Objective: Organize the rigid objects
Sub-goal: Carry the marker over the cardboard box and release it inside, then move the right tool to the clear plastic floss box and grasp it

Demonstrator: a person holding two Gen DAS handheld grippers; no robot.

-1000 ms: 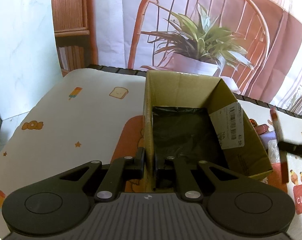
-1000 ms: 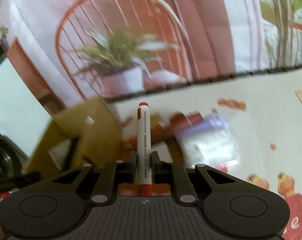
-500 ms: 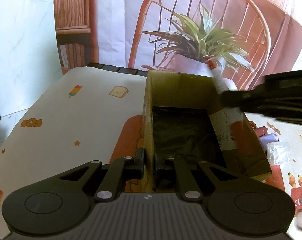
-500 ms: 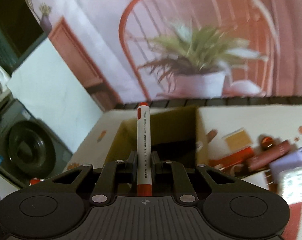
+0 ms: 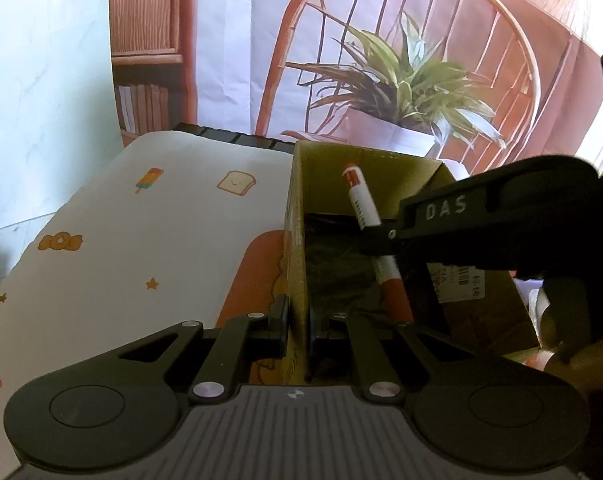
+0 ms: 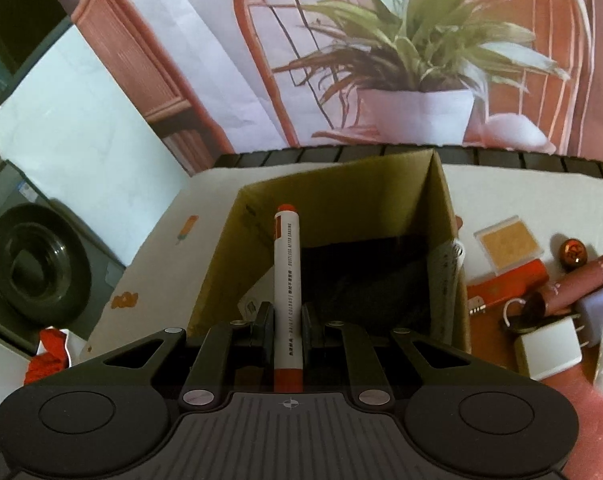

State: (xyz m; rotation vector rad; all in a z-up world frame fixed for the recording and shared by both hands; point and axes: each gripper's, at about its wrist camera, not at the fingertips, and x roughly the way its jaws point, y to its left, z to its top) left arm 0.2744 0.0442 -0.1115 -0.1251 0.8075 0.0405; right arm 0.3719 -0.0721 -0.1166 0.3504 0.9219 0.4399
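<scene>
Your right tool (image 6: 287,334) pinches the marker (image 6: 287,280) upright over the open cardboard box (image 6: 333,196) — your left tool (image 5: 299,322) is clamped on the box's near wall.

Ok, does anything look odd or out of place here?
Nothing stands out. The right gripper holds the marker over the cardboard box, the left gripper pinches the box wall, and the other items lie loose on the table.

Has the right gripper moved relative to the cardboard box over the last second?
Yes. In the left wrist view the right gripper, shut on the marker, has come in from the right and now sits over the cardboard box.
</scene>
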